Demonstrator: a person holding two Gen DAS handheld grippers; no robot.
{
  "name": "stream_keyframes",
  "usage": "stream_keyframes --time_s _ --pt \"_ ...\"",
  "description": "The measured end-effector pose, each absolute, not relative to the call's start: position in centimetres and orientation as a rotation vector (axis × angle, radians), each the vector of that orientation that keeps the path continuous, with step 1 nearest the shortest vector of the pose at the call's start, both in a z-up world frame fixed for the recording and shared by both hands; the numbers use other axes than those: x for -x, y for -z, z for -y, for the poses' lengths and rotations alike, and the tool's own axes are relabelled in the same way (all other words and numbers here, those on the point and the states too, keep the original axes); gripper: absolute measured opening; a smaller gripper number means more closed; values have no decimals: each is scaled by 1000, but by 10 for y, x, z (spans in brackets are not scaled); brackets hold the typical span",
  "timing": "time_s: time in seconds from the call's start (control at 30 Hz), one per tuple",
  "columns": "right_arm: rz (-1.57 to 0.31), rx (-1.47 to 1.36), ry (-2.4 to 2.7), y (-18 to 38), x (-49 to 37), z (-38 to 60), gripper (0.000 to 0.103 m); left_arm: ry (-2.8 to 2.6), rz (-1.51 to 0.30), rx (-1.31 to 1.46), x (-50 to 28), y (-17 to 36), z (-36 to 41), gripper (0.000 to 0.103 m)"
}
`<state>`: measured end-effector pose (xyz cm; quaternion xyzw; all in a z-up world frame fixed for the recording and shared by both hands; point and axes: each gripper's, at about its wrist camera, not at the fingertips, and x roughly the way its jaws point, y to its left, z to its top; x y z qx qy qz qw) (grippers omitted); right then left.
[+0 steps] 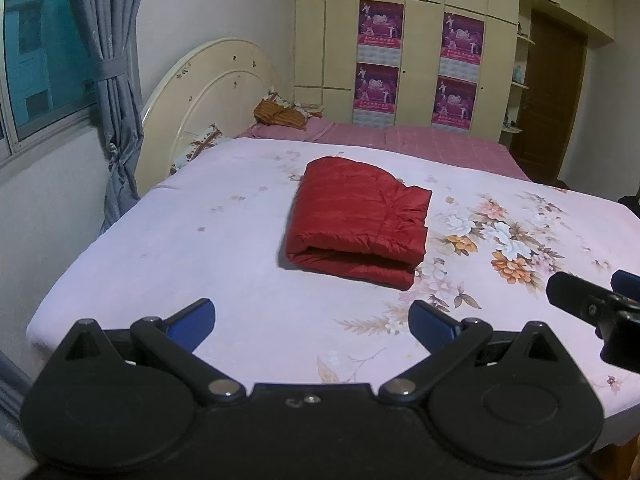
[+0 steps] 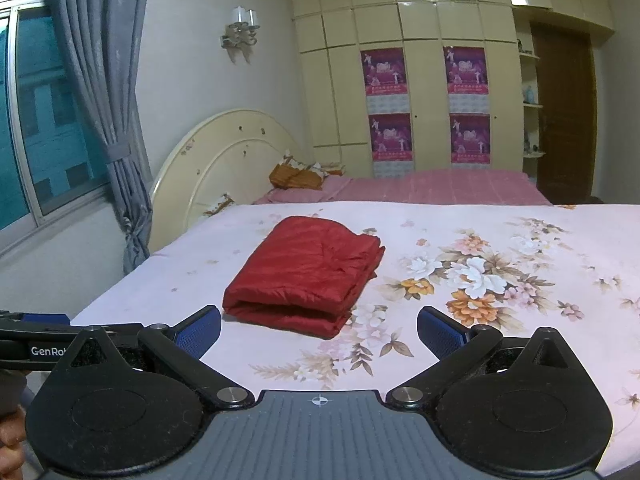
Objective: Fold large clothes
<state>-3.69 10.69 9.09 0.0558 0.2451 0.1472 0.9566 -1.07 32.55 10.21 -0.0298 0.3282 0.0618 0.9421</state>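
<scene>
A red jacket (image 1: 358,222) lies folded into a thick, roughly rectangular bundle near the middle of the bed (image 1: 224,240). Its fabric is glossy and quilted in faint horizontal bands, puffy like down; the near edge shows a rounded fold with two stacked layers and a dark slit between them, while the right side is creased and bunched. In the right wrist view the same jacket (image 2: 304,270) shows wrinkles along its far right corner.

The bed is covered by a smooth pale lilac sheet printed with white, orange and pink flowers (image 1: 496,240) and tan leaves. Behind it stand a curved cream headboard (image 1: 208,92) with chipped spots, a pink checked bedspread (image 1: 420,140), a glossy cream wardrobe (image 1: 424,52) bearing four purple posters, and a grey patterned curtain (image 1: 108,80) tied back beside the window.

The left gripper (image 1: 312,320) hovers over the near part of the bed, its black arms spread and its blue ribbed fingers (image 1: 192,322) wide apart, holding nothing and touching nothing. The right gripper (image 2: 319,330) is posed likewise, its blue textured fingers (image 2: 442,336) wide apart and empty, with the jacket just ahead of the left one but apart from it. Each gripper shows at the edge of the other's view
</scene>
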Motion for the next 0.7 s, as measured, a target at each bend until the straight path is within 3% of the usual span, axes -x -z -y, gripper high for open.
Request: stream_keyframes --time_s 0.7 --pt "-518 -111 -297 -87 23 -108 103 -105 -689 58 -4 -100 -326 103"
